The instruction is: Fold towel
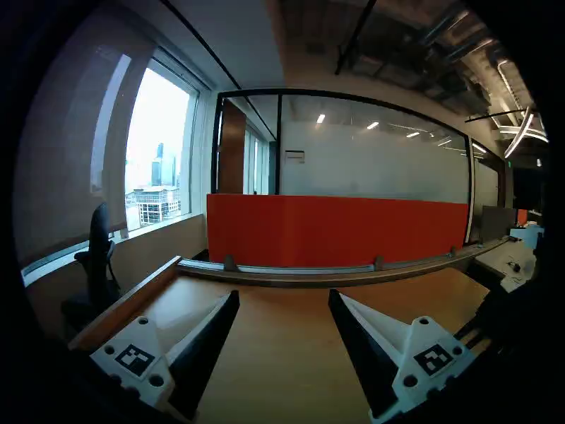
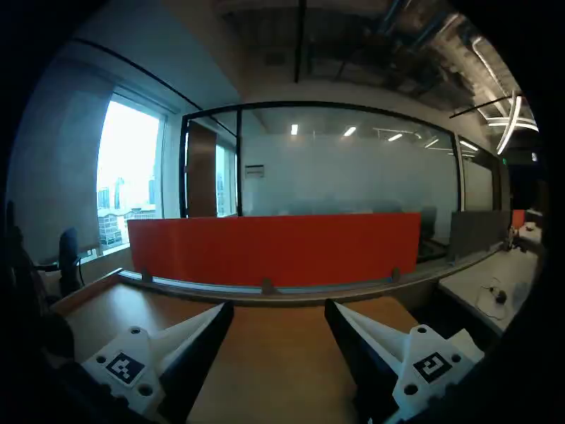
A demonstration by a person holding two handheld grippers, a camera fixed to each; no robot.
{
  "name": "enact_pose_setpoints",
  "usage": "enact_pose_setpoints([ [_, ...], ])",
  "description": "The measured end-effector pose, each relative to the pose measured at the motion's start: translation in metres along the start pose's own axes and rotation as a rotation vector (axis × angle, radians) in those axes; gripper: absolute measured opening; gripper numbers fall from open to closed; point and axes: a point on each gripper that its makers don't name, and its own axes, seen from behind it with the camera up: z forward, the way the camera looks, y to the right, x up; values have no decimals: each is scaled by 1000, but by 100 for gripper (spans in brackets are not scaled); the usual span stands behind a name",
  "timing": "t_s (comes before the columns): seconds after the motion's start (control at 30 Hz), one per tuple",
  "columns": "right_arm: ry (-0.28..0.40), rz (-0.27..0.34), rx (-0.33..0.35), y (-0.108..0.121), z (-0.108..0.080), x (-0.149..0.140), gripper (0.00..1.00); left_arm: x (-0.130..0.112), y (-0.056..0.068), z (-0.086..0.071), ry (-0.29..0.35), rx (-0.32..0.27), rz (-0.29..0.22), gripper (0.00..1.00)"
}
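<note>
In the left gripper view my left gripper [image 1: 284, 297] hangs open over a bare wooden desk [image 1: 282, 353], its two white and black fingers [image 1: 205, 332] spread wide with nothing between them. My right gripper [image 2: 279, 307] in the right gripper view is likewise open above the same kind of wooden desktop [image 2: 275, 367], holding nothing. I see no towel in either view.
An orange divider panel [image 1: 332, 230] stands along the desk's far edge, with a glass-walled room behind it. A black office chair [image 1: 95, 265] sits at the left by the window. A white desk [image 2: 494, 286] with a cable lies to the right.
</note>
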Motion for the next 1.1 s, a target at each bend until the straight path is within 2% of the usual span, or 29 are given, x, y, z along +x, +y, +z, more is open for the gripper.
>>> enact_pose_setpoints([
  [0.47,3,-6,21,-13,9,13,100,-3,6,2,13,-19,7,93],
  [0.8,-6,-9,27,-23,6,7,100,-17,5,2,15,-20,7,93],
  [1.1,6,-9,32,-32,4,6,100,-31,0,7,37,-11,37,93],
])
